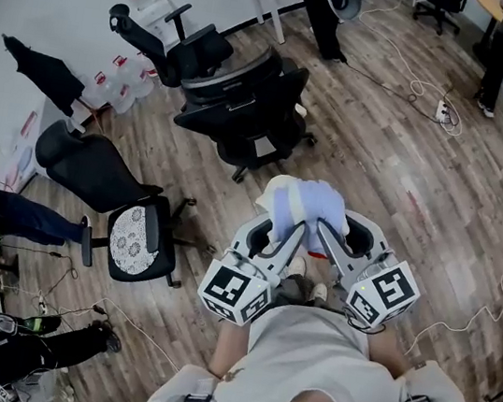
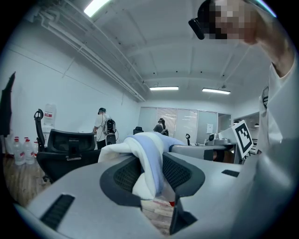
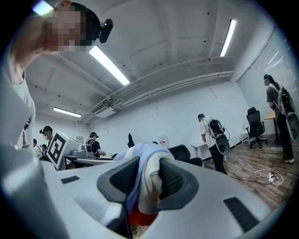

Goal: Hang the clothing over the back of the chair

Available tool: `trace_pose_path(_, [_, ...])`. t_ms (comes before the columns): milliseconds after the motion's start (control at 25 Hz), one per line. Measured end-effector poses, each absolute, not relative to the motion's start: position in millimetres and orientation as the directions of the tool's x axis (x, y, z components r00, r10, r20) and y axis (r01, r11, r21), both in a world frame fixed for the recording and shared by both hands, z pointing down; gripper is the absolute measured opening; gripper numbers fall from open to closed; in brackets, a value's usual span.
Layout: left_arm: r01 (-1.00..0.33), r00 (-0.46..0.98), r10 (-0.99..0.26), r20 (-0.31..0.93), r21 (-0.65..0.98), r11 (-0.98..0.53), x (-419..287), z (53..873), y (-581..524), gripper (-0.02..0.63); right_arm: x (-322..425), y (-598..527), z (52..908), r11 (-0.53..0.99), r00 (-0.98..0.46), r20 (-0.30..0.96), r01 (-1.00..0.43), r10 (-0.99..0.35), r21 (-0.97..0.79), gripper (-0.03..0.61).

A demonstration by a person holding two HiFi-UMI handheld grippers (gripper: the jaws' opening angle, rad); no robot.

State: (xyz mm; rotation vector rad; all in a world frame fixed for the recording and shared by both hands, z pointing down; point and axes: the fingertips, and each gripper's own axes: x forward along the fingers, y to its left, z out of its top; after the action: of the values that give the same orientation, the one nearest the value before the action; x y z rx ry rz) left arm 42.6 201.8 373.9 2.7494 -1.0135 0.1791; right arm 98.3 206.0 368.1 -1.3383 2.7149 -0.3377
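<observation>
As you stand now: you hold both tools out ahead of your chest, side by side and near each other, above the wooden floor.
Grip, left: your left gripper has its jaws drawn part-way in, pressed on a bunched fold of the clothing; fabric fills the whole gap between them.
Grip, right: your right gripper is likewise clamped on the same garment, with a fold wedged between the ribbed pads.
Clothing, location: white and pale blue, bundled across both sets of jaws, heaped over the fingertips and hanging a little below them; it bridges the two grippers.
Clothing, status: not yet over any chair back.
Nearest chairs: two black office chairs stand ahead of the grippers, well apart from them; a third black chair with a patterned seat stands off to the left gripper's left side.
Left gripper view: a black chair back sits beyond the jaws and to their left.
Bystanders: a person stands far ahead of the grippers, near the wall.
</observation>
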Motion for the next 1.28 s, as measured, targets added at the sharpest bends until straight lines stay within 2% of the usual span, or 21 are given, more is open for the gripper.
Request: trace_pose_path(1280, [-0.590,0.807,-0.564,0.174,0.201,-0.782,36,387,61,0.158,90,68,378,0.523,-0.549,0.075,-0.823,-0.832,-0.222,0.123])
